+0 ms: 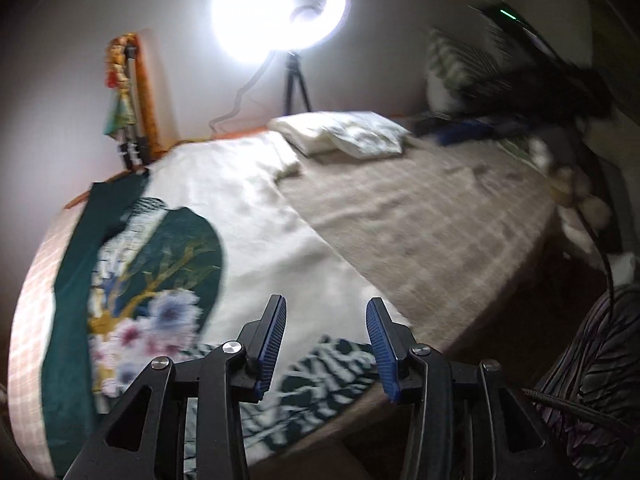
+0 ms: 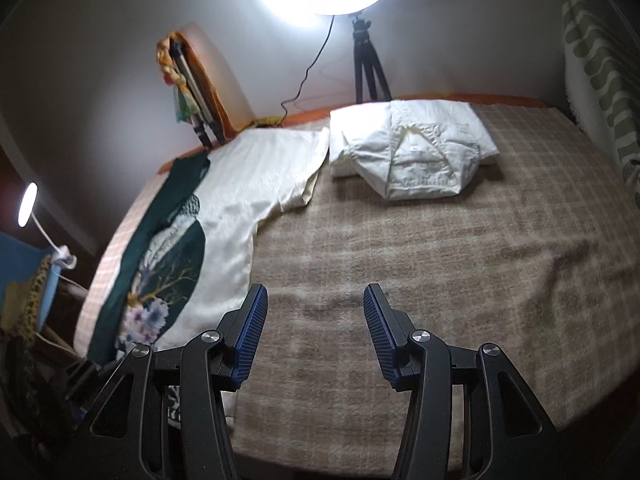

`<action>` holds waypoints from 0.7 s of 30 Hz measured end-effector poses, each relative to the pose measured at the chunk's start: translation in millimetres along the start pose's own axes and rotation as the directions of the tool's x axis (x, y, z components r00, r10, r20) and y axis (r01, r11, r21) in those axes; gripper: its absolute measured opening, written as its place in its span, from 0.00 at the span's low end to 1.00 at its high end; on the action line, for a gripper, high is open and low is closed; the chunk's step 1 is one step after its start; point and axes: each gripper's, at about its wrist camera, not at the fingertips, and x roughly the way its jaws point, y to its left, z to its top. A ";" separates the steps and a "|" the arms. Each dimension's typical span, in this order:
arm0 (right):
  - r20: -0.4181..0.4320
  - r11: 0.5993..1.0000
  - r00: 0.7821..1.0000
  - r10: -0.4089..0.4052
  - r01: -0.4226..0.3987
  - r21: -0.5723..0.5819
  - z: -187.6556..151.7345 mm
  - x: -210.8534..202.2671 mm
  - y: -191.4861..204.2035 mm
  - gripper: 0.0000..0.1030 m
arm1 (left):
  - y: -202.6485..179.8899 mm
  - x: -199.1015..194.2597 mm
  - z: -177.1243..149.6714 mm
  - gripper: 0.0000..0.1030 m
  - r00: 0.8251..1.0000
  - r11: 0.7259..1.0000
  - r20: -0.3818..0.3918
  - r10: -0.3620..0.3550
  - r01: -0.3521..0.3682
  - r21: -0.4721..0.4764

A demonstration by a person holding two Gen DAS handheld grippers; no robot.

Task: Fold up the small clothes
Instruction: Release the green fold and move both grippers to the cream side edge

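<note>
Both black two-finger grippers hover spread and empty; the cream printed garment (image 2: 236,200) lies lengthwise ahead-left of the right gripper (image 2: 312,332), directly beneath the nearer left gripper (image 1: 326,344)

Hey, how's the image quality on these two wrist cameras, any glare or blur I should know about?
Left wrist view: the ring light blows out to white, and motion blur smears the printed garment and the dark shape at upper right. Right wrist view: sharper, the folded white clothes read clearly, though the same light glares at the top. Both show fisheye bending and dark corners.
</note>
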 end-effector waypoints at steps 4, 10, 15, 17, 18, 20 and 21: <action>-0.060 0.999 0.998 0.027 -0.025 0.033 11.0 36.5 -1.6 0.48 | -13.2 15.9 -2.4 0.42 0.997 0.998 -0.037 -0.067 0.067 0.005; -0.106 0.983 0.991 0.076 -0.057 0.173 28.4 86.9 -14.0 0.48 | -27.0 35.3 0.1 0.47 0.995 0.997 -0.075 -0.071 0.074 0.035; -0.123 0.978 0.989 0.085 -0.059 0.200 39.8 113.3 -15.3 0.48 | -35.3 51.3 -1.3 0.47 0.994 0.996 -0.110 -0.025 0.034 0.082; -0.118 0.973 0.988 0.097 -0.069 0.222 46.0 121.8 -19.1 0.48 | -36.4 55.5 -2.9 0.44 0.993 0.995 -0.113 -0.018 0.029 0.091; -0.117 0.969 0.988 0.102 -0.071 0.238 49.1 127.0 -21.7 0.48 | -36.9 58.1 -3.3 0.43 0.993 0.995 -0.117 -0.013 0.024 0.096; -0.113 0.959 0.987 0.117 -0.083 0.271 53.6 136.9 -26.6 0.48 | -36.1 59.1 -3.6 0.42 0.994 0.995 -0.109 -0.010 0.021 0.100; -0.115 0.953 0.985 0.129 -0.091 0.289 55.3 143.1 -28.8 0.48 | -34.9 59.2 -3.4 0.40 0.994 0.994 -0.106 -0.015 0.026 0.102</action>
